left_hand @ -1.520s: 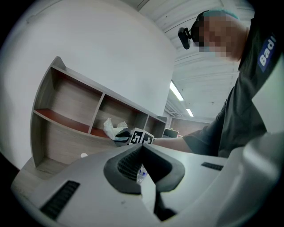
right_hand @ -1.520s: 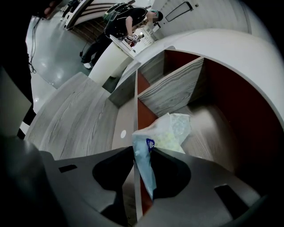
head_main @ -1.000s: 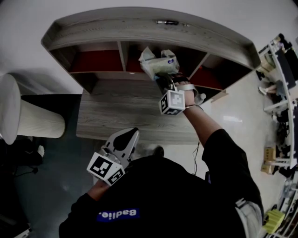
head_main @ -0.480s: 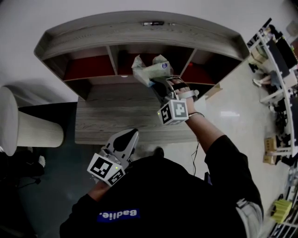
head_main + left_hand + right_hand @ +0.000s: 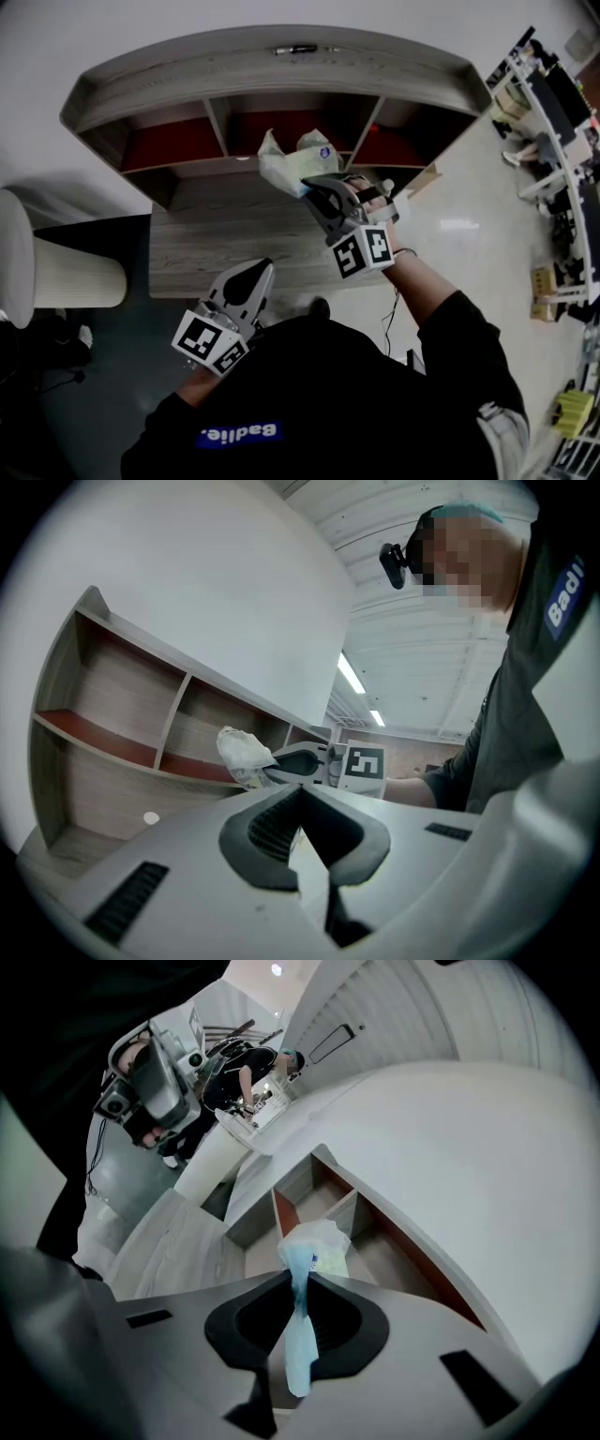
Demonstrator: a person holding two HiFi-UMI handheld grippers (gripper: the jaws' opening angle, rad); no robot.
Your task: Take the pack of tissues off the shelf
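Note:
The pack of tissues (image 5: pixel 293 163), pale green and white in a crinkled wrapper, hangs in the air just in front of the shelf's middle compartment, above the wooden table (image 5: pixel 225 234). My right gripper (image 5: pixel 312 184) is shut on the wrapper's edge; in the right gripper view a blue-white strip of the pack (image 5: pixel 298 1335) is pinched between the jaws. The left gripper view shows the pack (image 5: pixel 242 753) out in front of the shelf (image 5: pixel 122 705). My left gripper (image 5: pixel 260 272) is held low near my body, shut and empty.
The wooden shelf (image 5: pixel 272 66) has three red-floored compartments and a small dark object (image 5: pixel 292 49) on top. A white cylinder (image 5: pixel 52 267) stands at the left of the table. Racks with clutter (image 5: pixel 553 103) line the far right.
My right gripper has drawn the pack out of the middle compartment toward me and slightly left. The left gripper has stayed put.

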